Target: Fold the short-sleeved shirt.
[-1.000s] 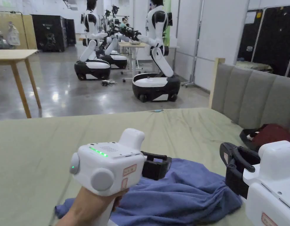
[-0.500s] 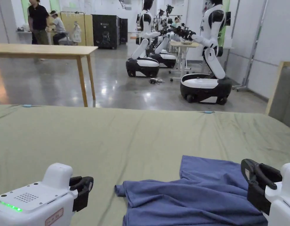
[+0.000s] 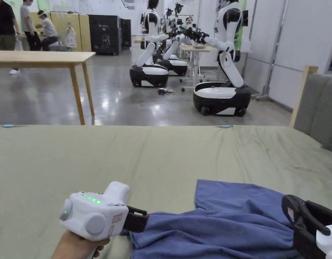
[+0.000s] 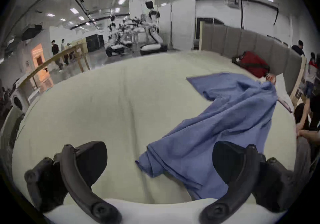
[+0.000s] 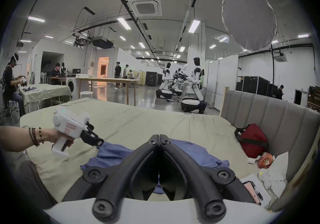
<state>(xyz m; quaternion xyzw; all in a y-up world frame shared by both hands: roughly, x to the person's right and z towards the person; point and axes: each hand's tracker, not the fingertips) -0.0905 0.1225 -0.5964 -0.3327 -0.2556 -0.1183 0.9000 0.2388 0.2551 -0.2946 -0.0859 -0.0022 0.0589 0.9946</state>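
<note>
A blue short-sleeved shirt lies rumpled on the green bed sheet, with one flat part reaching away from me. My left gripper is at the shirt's left edge. In the left gripper view it is open, with the shirt's folded corner on the sheet between the jaws. My right gripper is at the shirt's right side. In the right gripper view its tips meet and blue cloth shows around and under them. The left gripper also appears there, held in a hand.
A grey padded headboard borders the bed on the right. Against it lie a red bag, papers and a phone. Beyond the bed's far edge are a wooden table, wheeled white robots and several people.
The head camera has panned left. My left gripper left the shirt's top, swung out left, and came back to its left edge. The bunched shirt now lies more spread out.
</note>
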